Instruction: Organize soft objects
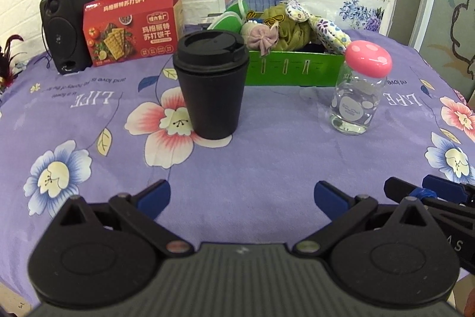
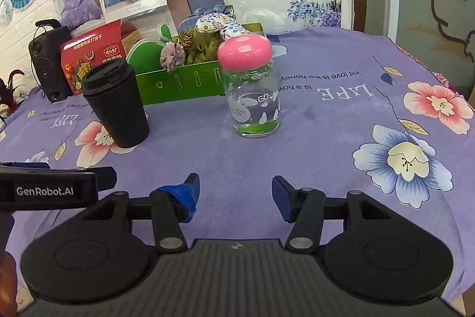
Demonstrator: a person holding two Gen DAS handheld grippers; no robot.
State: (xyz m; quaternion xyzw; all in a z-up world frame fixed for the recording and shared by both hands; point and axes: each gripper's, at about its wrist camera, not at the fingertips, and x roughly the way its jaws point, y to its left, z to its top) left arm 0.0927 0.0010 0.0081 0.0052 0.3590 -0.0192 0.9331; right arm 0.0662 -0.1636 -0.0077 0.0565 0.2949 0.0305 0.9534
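A green box [image 1: 297,70] [image 2: 184,82] stands at the back of the table and holds soft things: a mauve bow [image 1: 262,39] [image 2: 170,57], an olive mesh puff [image 1: 292,30] [image 2: 203,48] and a white spotted cloth toy [image 1: 325,27] [image 2: 219,24]. My left gripper [image 1: 242,196] is open and empty, low over the tablecloth near the front. My right gripper [image 2: 236,193] is open and empty, beside the left one; its fingers show at the right edge of the left wrist view [image 1: 427,192].
A black lidded cup [image 1: 212,85] [image 2: 117,103] and a clear glass jar with a pink lid [image 1: 360,85] [image 2: 251,88] stand in front of the box. A red cracker box [image 1: 130,25] [image 2: 90,55] and a black speaker [image 1: 63,25] [image 2: 47,64] stand at the back left.
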